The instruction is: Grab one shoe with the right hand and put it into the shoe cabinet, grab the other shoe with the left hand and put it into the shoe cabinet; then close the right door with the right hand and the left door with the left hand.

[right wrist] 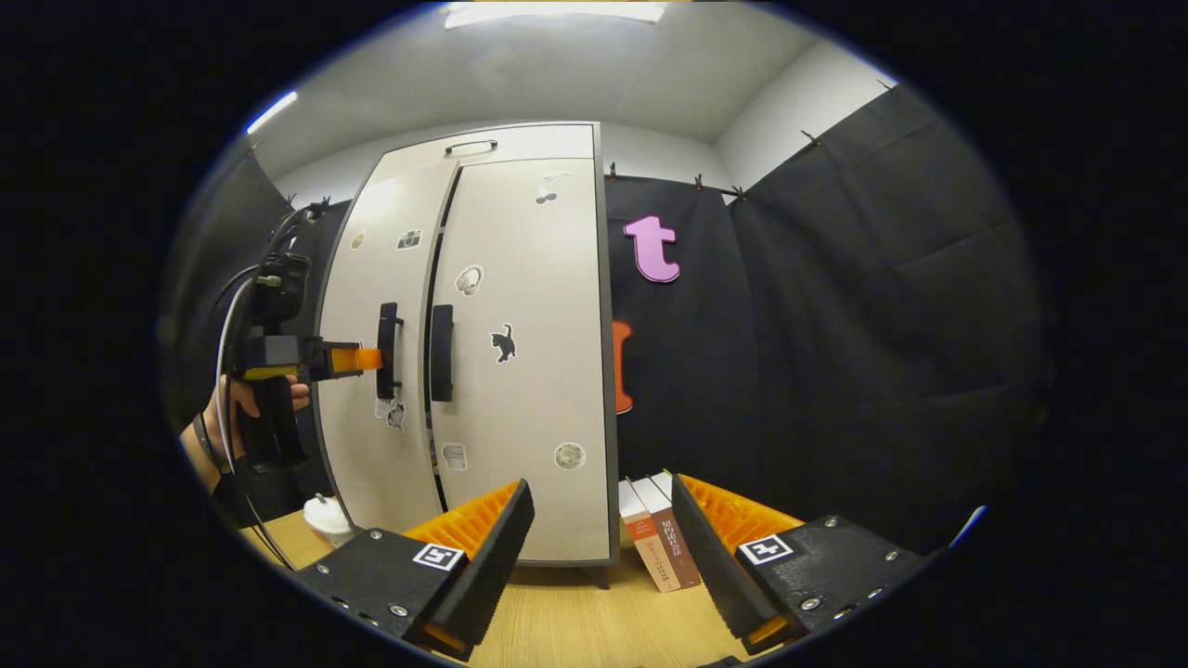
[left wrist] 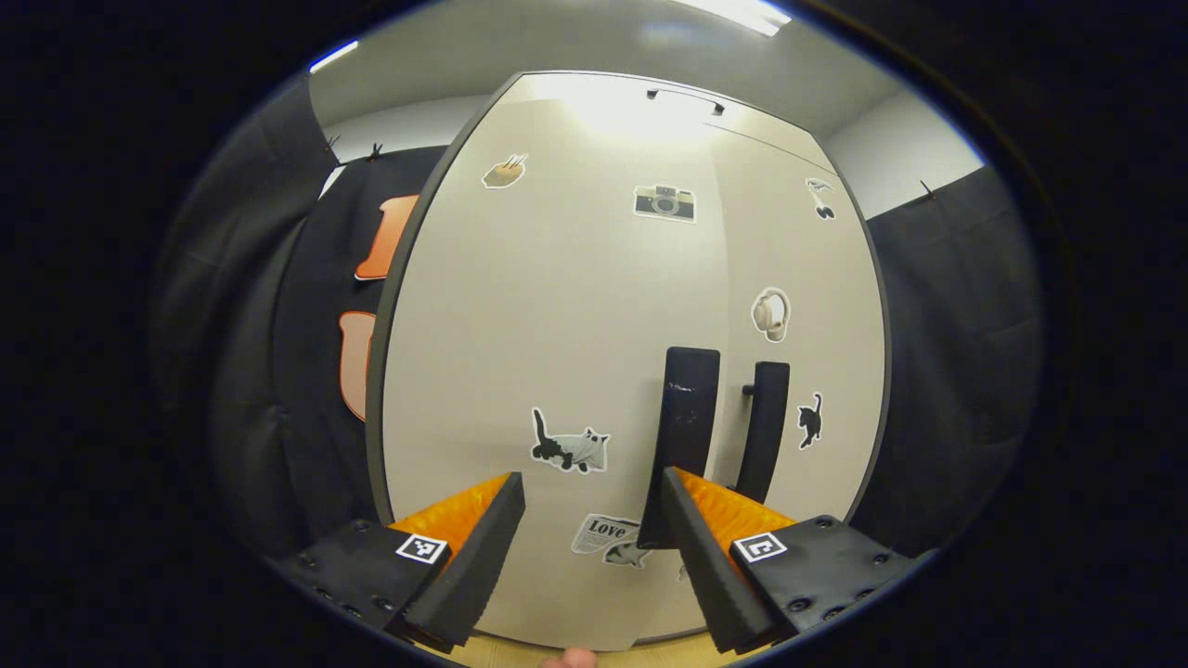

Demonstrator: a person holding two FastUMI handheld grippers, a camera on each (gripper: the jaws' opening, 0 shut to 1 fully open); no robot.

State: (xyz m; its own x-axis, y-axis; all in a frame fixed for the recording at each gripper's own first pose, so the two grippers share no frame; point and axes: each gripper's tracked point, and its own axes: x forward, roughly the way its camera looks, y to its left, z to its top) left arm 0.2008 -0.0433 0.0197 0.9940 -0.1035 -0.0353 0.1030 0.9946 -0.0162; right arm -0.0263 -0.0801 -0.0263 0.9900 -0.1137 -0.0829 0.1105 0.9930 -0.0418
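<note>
At the cabinet (right wrist: 483,343), both doors look nearly shut; a thin gap seems to remain at the left door (left wrist: 548,353), where the left claw (left wrist: 594,547), wide and empty, pushes. Right claw (right wrist: 599,557) hangs back, wide, empty. Shoes presumably inside.

Black claw housings (right wrist: 390,580), screws, square tags, perhaps a wristband
</note>
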